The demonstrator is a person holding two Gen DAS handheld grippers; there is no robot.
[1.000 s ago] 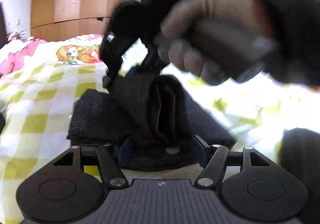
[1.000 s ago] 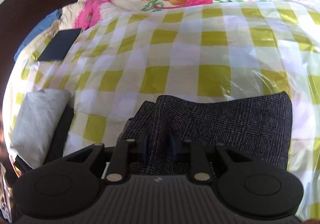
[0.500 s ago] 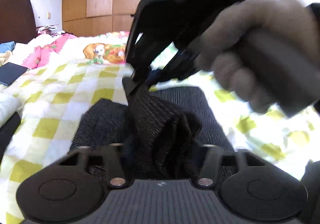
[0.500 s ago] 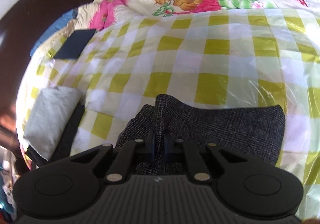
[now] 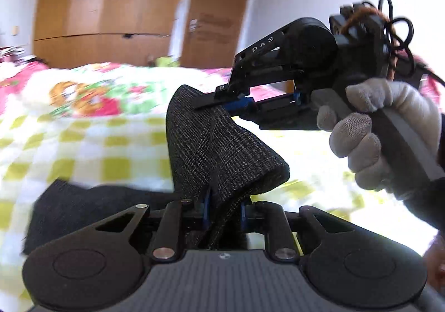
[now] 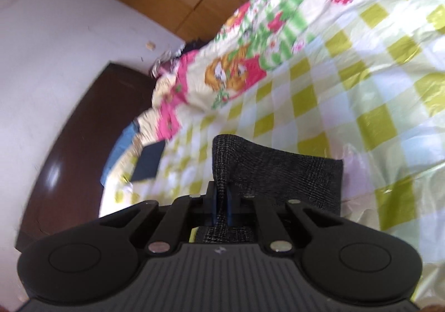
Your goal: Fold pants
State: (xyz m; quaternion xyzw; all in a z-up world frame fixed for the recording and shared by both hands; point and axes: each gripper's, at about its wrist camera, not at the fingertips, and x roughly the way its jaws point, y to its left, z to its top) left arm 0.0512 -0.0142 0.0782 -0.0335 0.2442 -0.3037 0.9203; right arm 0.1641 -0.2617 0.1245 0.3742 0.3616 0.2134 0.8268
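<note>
Lifted off the bed (image 5: 83, 142), the pants (image 5: 222, 156) hang pinched in both closed tools, left tool (image 5: 222, 214) having just tightened, right tool (image 6: 221, 206) clamped, probably mid-fold; next, carry the edge across.

Broad stretches of the checked bedspread (image 6: 375, 106) are lying open to the right and far side. To the left, a dark flat pad (image 6: 147, 161) is lying near the headboard (image 6: 69, 150), which is blocking that edge. A wardrobe (image 5: 111, 11) is closing off the far side.
</note>
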